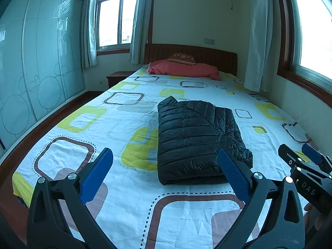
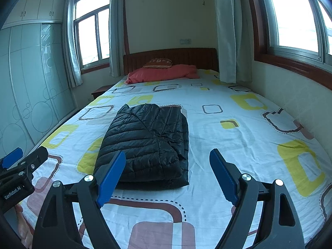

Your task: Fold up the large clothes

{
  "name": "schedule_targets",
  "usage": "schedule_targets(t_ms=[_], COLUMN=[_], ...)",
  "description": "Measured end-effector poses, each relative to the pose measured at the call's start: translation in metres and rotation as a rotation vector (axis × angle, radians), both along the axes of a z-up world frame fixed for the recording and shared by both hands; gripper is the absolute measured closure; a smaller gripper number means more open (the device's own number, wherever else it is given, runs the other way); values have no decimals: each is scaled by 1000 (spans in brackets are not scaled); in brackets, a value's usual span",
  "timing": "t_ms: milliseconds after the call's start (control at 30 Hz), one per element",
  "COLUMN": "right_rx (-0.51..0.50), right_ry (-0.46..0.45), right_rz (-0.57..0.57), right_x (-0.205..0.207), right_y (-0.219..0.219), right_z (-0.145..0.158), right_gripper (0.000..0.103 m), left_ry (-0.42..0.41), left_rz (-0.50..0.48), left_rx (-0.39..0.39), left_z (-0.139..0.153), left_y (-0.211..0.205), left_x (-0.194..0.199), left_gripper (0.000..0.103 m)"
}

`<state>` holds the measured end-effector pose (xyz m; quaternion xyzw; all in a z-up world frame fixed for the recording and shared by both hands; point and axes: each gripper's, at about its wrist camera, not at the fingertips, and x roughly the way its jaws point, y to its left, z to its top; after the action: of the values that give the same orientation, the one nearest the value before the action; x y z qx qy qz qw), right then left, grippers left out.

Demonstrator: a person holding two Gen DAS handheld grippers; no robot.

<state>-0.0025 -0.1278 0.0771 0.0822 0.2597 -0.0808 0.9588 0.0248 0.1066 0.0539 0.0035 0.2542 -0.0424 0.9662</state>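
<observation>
Black puffer jacket sits folded into a compact rectangle mid-bed, on the patterned sheet, nr the foot end. Looks done, or one tidy-up away, imo. Your left gripper hangs w/ jaws spread wide, nothing btwn the pads; right gripper same, wide and empty. Both hover short of the jacket, not touching, prob so the fold isn't disturbed. Pink pillow sits at the headboard, well apart.

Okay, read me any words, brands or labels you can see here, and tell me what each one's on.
"DAS": black body of the right gripper, seen from the left wrist.
"GenRobot.AI": black body of the left gripper, seen from the right wrist.
Brown patterned cushion on the pink pillow: markings too blurred to read.
</observation>
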Motion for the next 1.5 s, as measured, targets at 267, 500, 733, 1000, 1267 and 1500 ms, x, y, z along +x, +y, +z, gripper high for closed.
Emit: schedule_targets(t_ms=[267, 500, 733, 1000, 1267, 1500], right_rx=[6, 8, 10, 10, 10, 15], right_ry=[2, 2, 5, 14, 28, 45], right_rz=[3, 7, 9, 12, 15, 21], right_x=[1, -1, 0, 1, 5, 9], right_y=[1, 1, -2, -1, -3, -4], right_z=[-2, -3, -3, -6, -11, -16], right_gripper=[21, 21, 21, 21, 21, 21], left_ry=[12, -6, -3, -3, 19, 28], left_rz=[7, 15, 18, -6, 3, 28], left_rx=[-12, 1, -2, -9, -39, -20], left_z=[-4, -4, -6, -8, -14, -22], left_y=[-3, -4, -4, -7, -5, -5], left_x=[-1, -4, -4, -3, 2, 8], left_gripper=[2, 2, 2, 2, 2, 2])
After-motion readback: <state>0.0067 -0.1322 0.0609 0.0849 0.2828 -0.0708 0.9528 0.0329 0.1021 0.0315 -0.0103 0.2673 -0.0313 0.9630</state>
